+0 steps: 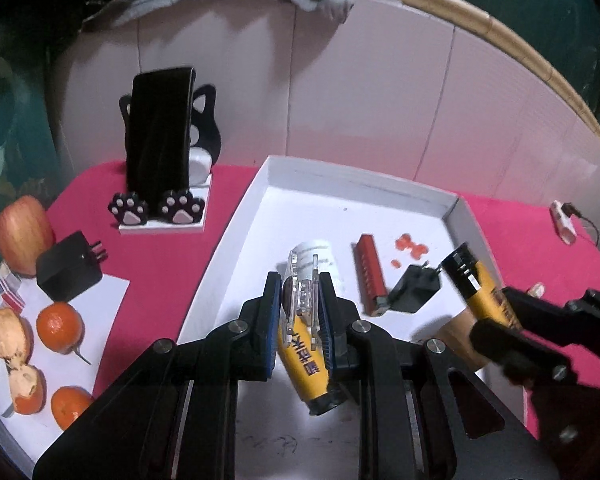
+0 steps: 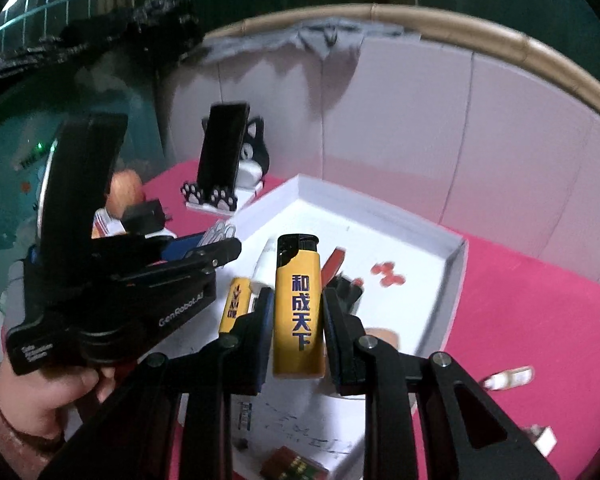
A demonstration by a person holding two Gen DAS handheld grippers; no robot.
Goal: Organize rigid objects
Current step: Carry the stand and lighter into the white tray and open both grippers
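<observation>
My left gripper (image 1: 300,280) is shut on a yellow lighter (image 1: 304,356) that carries a clear plastic piece at its far end. It hangs over the near part of the white tray (image 1: 452,208). My right gripper (image 2: 298,292) is shut on a second yellow lighter (image 2: 298,308), held upright with its black cap on top, also above the tray (image 2: 456,256). In the left wrist view that lighter (image 1: 476,284) shows at the tray's right side. In the tray lie a white cylinder (image 1: 320,254), a red bar-shaped lighter (image 1: 370,276), a black plug (image 1: 414,288) and small orange bits (image 1: 410,246).
A black phone (image 1: 160,140) leans on a cat-shaped stand at the back left. An apple (image 1: 22,236), a black adapter (image 1: 68,272) and several oranges (image 1: 58,326) sit at the left on white paper. White panels wall the back. A person's hand (image 2: 40,392) holds the left gripper.
</observation>
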